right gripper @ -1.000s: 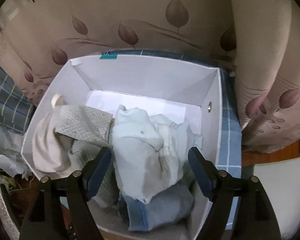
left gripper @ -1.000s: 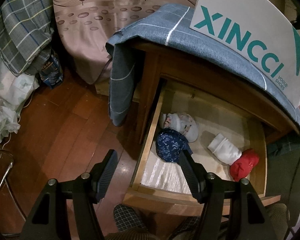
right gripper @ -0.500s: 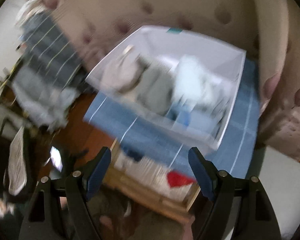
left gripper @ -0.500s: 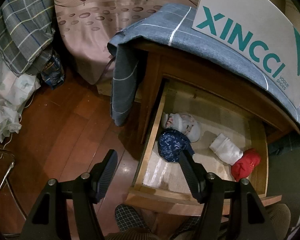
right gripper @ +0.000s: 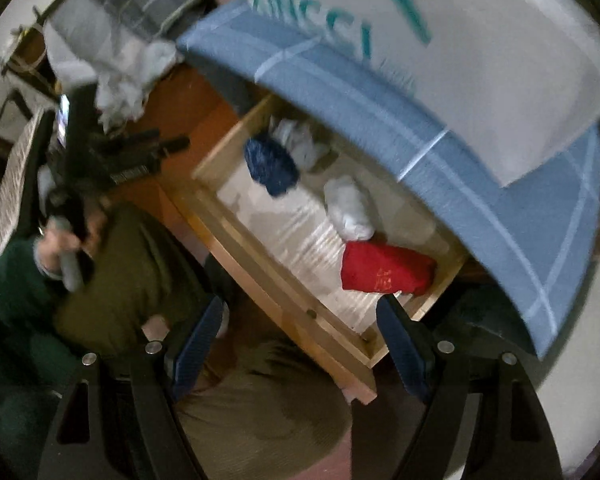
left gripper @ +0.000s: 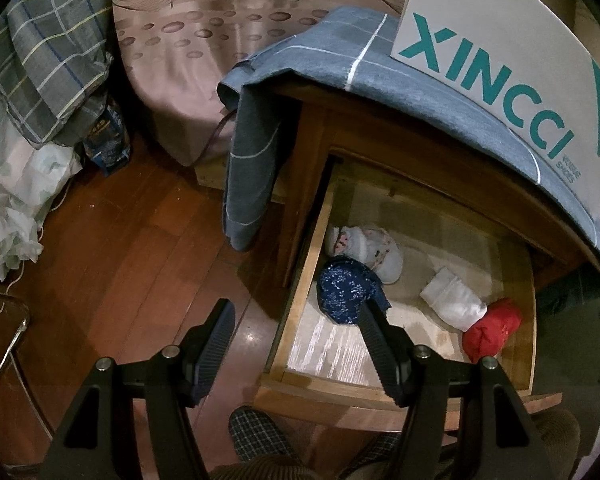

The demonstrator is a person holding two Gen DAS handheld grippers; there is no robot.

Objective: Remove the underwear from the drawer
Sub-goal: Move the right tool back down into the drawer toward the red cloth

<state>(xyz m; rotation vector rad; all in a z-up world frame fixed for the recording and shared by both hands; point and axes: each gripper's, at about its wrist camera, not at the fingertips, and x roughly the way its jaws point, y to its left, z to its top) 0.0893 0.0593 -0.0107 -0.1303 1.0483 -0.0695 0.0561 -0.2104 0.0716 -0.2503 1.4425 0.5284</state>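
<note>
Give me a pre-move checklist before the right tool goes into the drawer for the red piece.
1. Drawer pulled open: ok.
2. Red piece exposed, nothing on top of it: ok; it lies at the drawer's right end, touching the white roll.
3. Right tool open and empty: ok.
4. Right tool lined up over the red piece: not ok; it hangs in front of the drawer's front rail, outside the drawer.
5. Left tool open, empty, out of the path: ok; it hovers over the drawer's left edge.
6. Right view sharp enough to aim: not ok, blurred.
</note>
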